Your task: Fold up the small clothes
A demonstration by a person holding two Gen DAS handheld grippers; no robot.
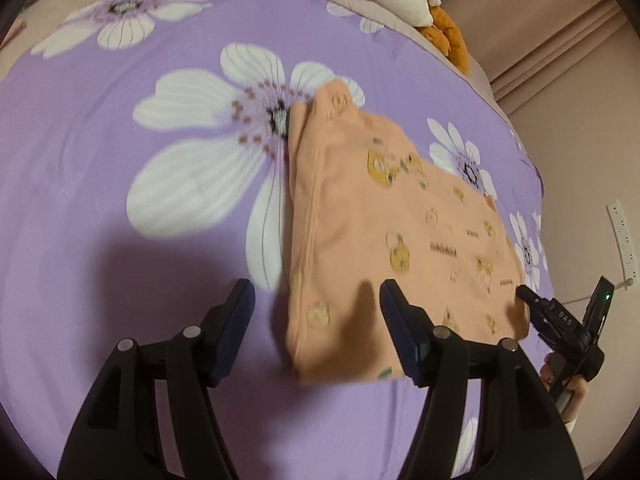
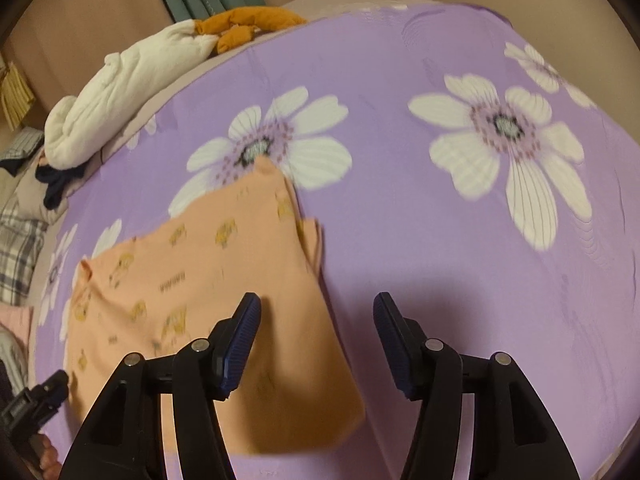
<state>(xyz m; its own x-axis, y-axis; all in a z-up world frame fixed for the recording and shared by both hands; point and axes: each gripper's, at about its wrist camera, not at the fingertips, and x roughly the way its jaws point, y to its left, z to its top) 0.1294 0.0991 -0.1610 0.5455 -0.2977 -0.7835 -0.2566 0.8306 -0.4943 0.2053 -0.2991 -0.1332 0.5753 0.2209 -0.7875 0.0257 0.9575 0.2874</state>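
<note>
A small peach garment (image 1: 384,232) with yellow bear prints lies folded flat on the purple flowered bedsheet (image 1: 120,208). My left gripper (image 1: 316,300) is open and empty, hovering over the garment's near left corner. In the left wrist view the other gripper (image 1: 560,320) shows at the garment's right corner. In the right wrist view the garment (image 2: 208,304) lies left of centre. My right gripper (image 2: 316,312) is open and empty above its near right edge. The left gripper's tip (image 2: 36,400) shows at bottom left.
A white rolled blanket (image 2: 120,92) and an orange cloth (image 2: 248,24) lie at the bed's far edge. Plaid and dark clothes (image 2: 20,240) sit at the left. A pink curtain (image 1: 560,40) and a white power strip (image 1: 622,236) are beyond the bed.
</note>
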